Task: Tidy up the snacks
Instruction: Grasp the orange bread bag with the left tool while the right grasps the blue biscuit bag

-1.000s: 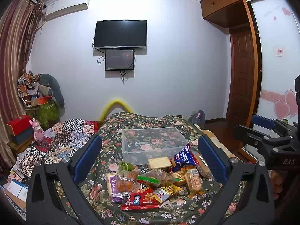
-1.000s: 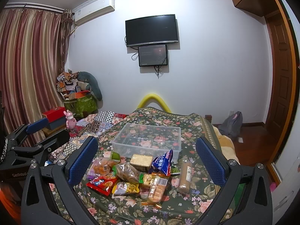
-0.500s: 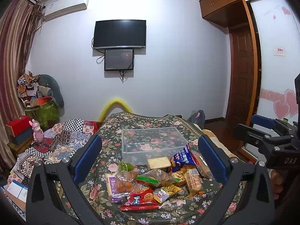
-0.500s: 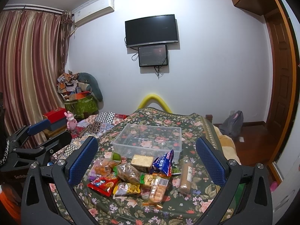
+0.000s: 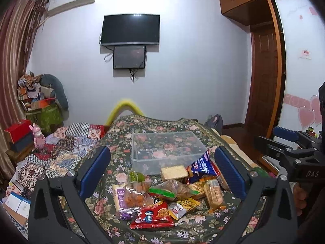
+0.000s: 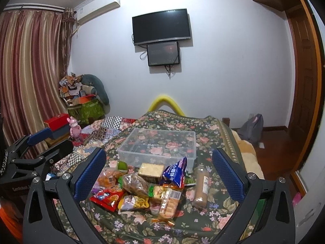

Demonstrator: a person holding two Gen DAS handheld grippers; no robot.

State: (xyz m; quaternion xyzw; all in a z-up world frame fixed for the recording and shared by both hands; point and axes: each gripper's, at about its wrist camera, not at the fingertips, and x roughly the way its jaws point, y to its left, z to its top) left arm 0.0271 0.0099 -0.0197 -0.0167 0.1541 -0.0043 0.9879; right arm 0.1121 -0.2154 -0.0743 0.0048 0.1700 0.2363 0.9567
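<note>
A bed covered by a dark floral bedspread [image 6: 205,219] is shown. On it a clear rectangular plastic storage box [image 5: 166,149] is placed, with nothing seen inside. Just in front of the box, a heap of packaged snacks [image 6: 146,189] is piled; a blue crisp bag [image 6: 174,172] and a red snack packet [image 5: 153,213] are included. The left gripper [image 5: 162,172] and right gripper [image 6: 159,171] are held wide apart above the heap, nothing being grasped.

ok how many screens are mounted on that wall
2. The larger black TV hangs higher on the white wall; the smaller screen sits directly beneath it, with cables dangling below. Both look dark. None seem hidden.
</note>
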